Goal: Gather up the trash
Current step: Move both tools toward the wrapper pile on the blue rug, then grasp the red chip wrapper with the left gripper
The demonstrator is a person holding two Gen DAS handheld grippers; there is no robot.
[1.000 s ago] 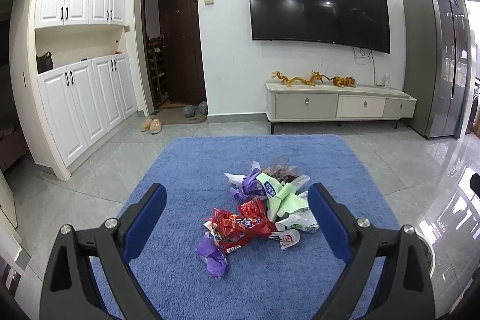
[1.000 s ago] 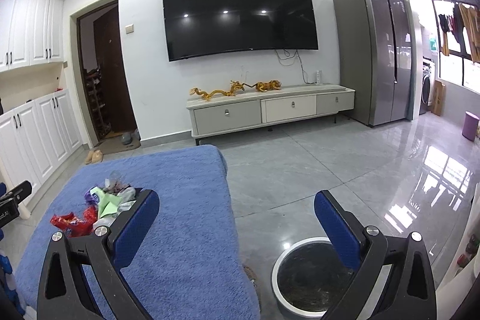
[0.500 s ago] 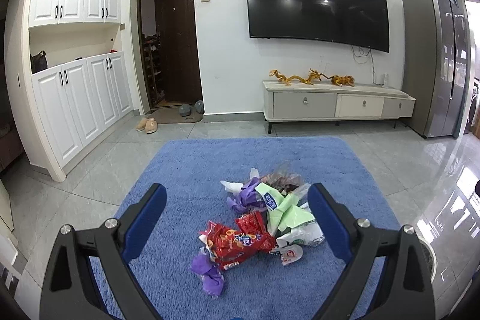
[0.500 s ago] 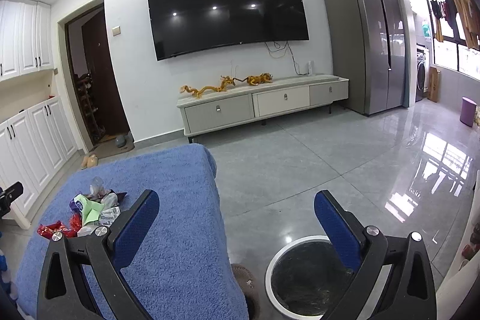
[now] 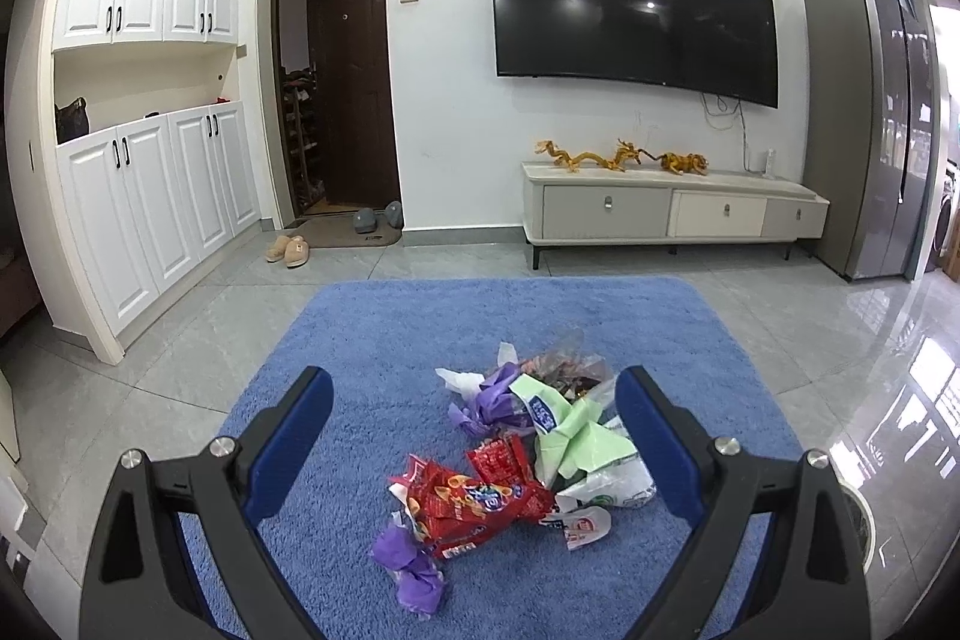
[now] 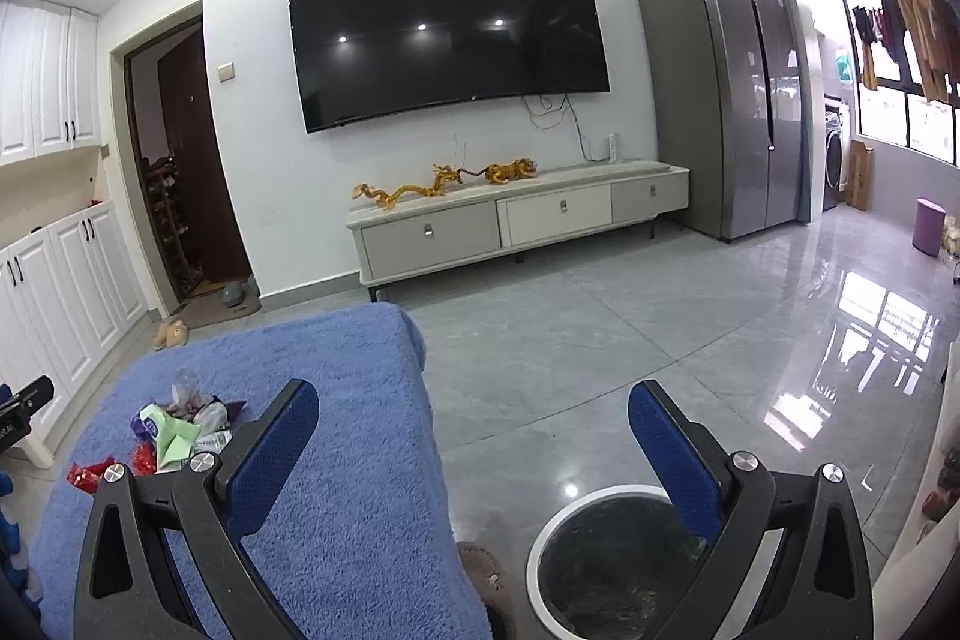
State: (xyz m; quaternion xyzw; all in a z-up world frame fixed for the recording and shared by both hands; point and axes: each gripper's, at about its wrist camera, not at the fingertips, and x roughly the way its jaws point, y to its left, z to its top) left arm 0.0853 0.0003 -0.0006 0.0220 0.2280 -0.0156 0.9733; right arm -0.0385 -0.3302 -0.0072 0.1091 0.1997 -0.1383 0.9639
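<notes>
A heap of crumpled snack wrappers [image 5: 516, 454] lies on a blue shag-pile cloth [image 5: 372, 340] draped over a table in a tiled living room, framed between the spread, empty jaws of the left gripper [image 5: 474, 436]. A red foil crisp packet [image 5: 474, 499] sits at the near side of the heap, a pale green paper wrapper [image 5: 570, 436] at 2 o'clock from it, and twisted purple plastic scraps [image 5: 411, 571] at 7 o'clock. The right gripper [image 6: 474, 451] also hangs released and holds nothing, with the round white-rimmed bin [image 6: 612, 562] on the floor below it at 5 o'clock and the heap well off at 9 o'clock. The step in hand appears to be the first pick. It would go best by lowering the left gripper onto one outlying piece, probably the red packet, pinching its bunched middle rather than a loose edge, and lifting straight up so the pile neither snags the fibres nor scatters.
</notes>
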